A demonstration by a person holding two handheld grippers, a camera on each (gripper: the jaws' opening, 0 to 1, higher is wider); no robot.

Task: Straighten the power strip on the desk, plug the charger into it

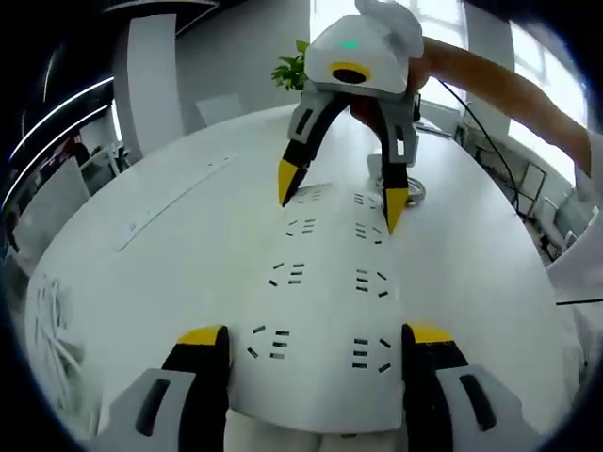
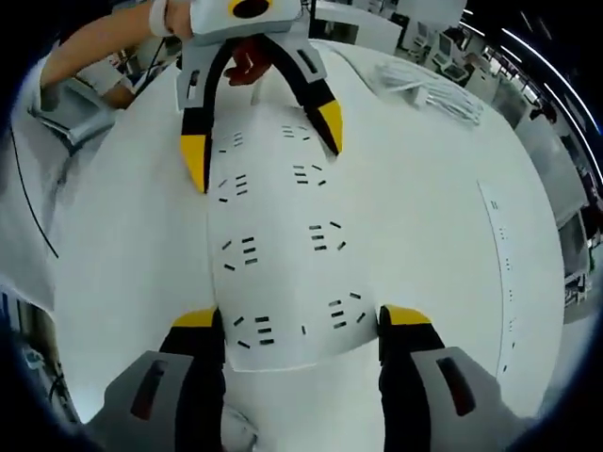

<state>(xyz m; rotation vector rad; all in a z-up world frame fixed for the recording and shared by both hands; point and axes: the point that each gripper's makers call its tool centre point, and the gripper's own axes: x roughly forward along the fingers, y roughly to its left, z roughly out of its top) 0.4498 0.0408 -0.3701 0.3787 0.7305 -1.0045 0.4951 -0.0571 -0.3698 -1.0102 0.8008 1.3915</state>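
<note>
A wide white power strip with two rows of sockets lies on the round white table. My left gripper has its yellow-tipped jaws set wide against both sides of the strip's near end. My right gripper holds the opposite end the same way. Each one shows in the other's view at the strip's far end: the right gripper, the left gripper. A white charger with a bundled cable lies apart near the table's edge.
A grey coiled cord lies by the strip's far end. A long flush cover runs along the table. The person's arm reaches in. A potted plant and office chairs stand beyond the table.
</note>
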